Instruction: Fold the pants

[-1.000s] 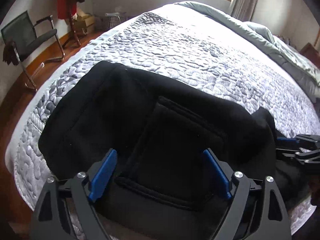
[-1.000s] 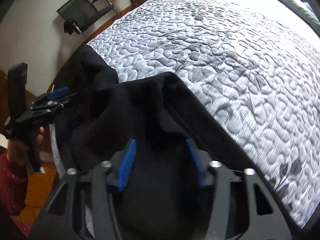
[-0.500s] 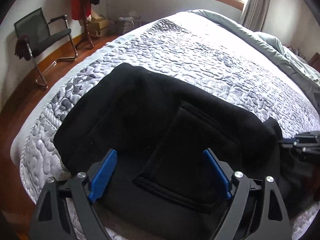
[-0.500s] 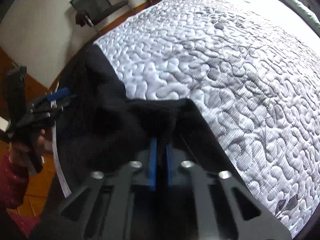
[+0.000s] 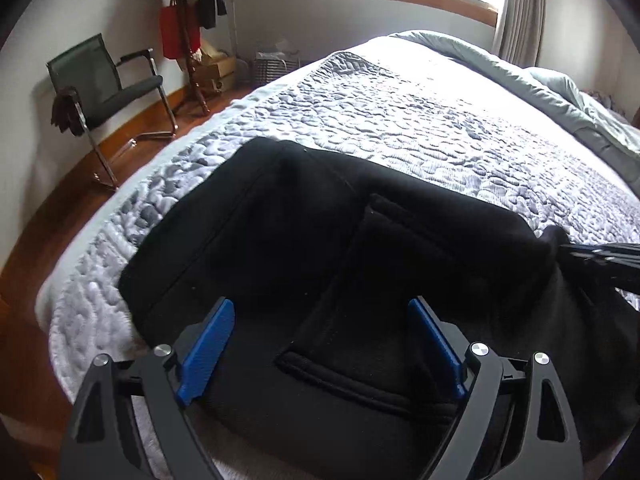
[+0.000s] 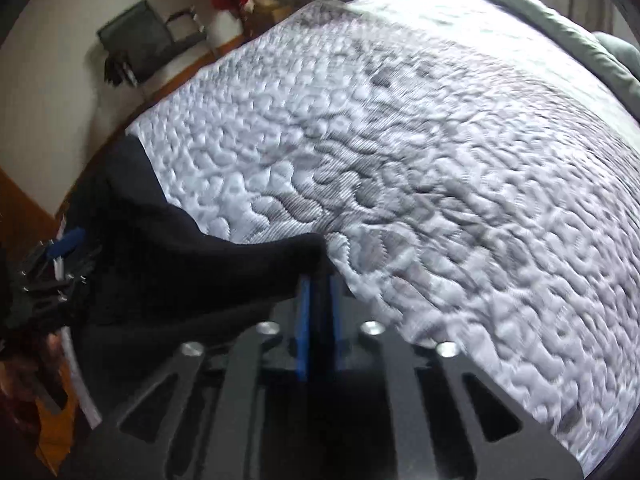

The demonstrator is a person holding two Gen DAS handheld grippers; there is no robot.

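Pants [image 5: 320, 240]: black, soft fleece, rumpled on quilted bedspread [image 5: 440, 120].

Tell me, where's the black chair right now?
In the left wrist view the black chair stands at far left against the wall, on the wooden floor beside the coat stand, beyond the bed.

The black pants [image 5: 304, 240] lie across the near corner of a grey-white quilted bedspread [image 5: 420, 120], their thick, soft fabric mostly flat; a stitched patch pocket [image 5: 380, 300] faces up toward the near edge; at the right side a corner of the cloth [image 6: 280, 264] is drawn up off the quilt into a peak; the left edge lies just inside the bedspread's border.
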